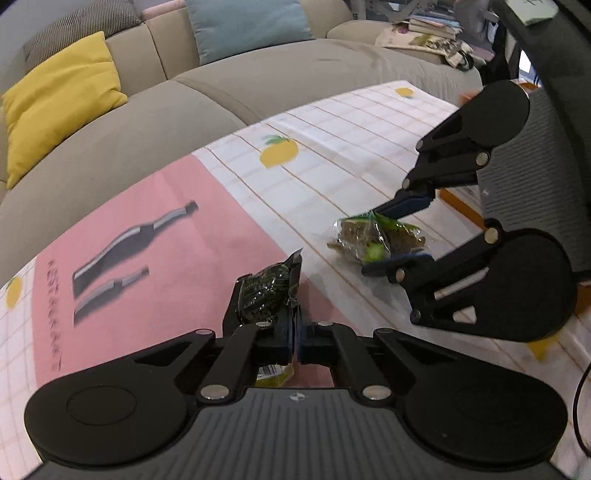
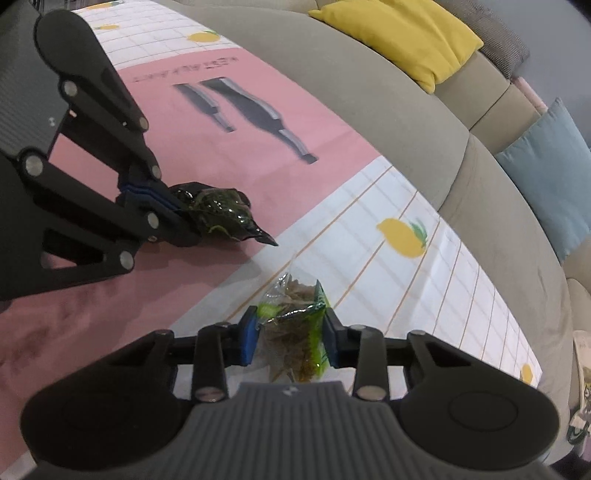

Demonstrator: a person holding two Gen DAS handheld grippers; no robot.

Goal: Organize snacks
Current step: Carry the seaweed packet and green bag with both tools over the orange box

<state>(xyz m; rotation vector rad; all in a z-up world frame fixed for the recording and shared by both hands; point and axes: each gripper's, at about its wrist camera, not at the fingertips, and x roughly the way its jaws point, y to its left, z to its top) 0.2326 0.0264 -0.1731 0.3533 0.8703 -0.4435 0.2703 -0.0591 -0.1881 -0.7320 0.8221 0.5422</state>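
Note:
My left gripper (image 1: 295, 334) is shut on a dark green snack packet (image 1: 264, 291) and holds it low over the pink part of the tablecloth; it also shows in the right wrist view (image 2: 218, 214). My right gripper (image 2: 290, 338) has its fingers around a clear green-edged packet of brown snacks (image 2: 295, 325) that lies on the white checked cloth. In the left wrist view the same packet (image 1: 376, 240) sits between the right gripper's blue fingertips (image 1: 410, 205). The jaws stand apart at the packet's width, pressing its sides.
The table wears a white lemon-print cloth (image 1: 332, 147) with a pink panel (image 1: 166, 221). A beige sofa (image 1: 258, 74) with a yellow cushion (image 1: 55, 96) and a blue cushion (image 1: 247, 26) runs along the far edge. An orange-rimmed box (image 1: 461, 205) lies at the right.

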